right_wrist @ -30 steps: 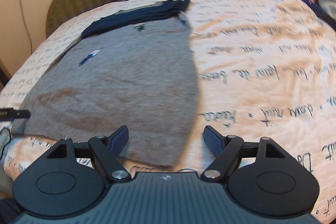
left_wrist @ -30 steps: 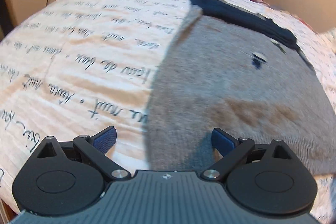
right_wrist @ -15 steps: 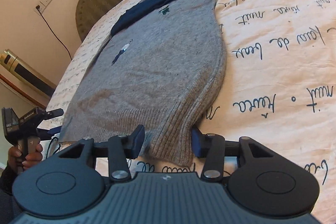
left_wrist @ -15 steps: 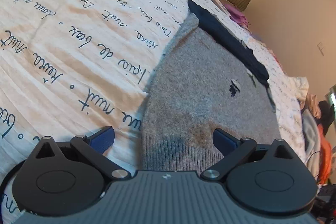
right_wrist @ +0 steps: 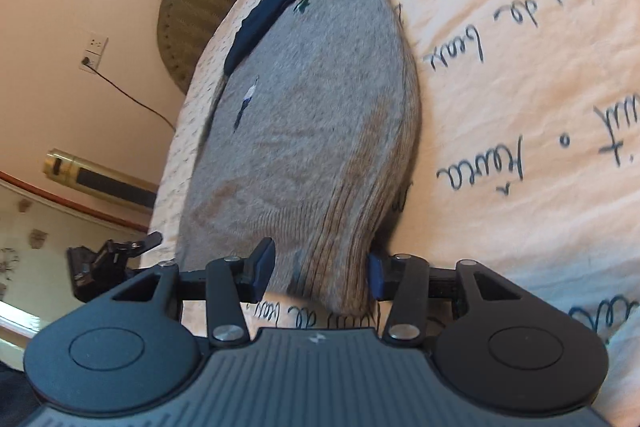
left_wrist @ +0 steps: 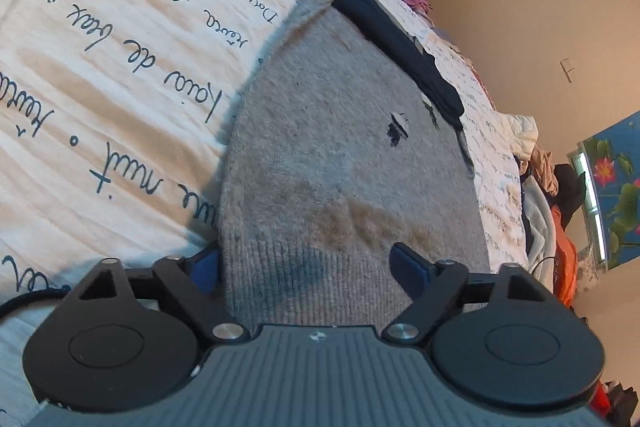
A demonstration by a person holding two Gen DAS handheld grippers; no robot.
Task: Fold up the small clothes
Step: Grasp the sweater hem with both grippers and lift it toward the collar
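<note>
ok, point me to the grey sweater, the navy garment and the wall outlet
grey sweater (left_wrist: 328, 155): left wrist view, middle of its knit body.
navy garment (left_wrist: 384, 27): left wrist view, mid-length of the dark strip along the sweater's far edge.
wall outlet (right_wrist: 94, 53): right wrist view, white faceplate.

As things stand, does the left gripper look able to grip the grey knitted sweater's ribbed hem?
Probably yes: the left gripper already straddles the grey knitted sweater at its ribbed hem, jaws just closing, nothing in the way.
</note>
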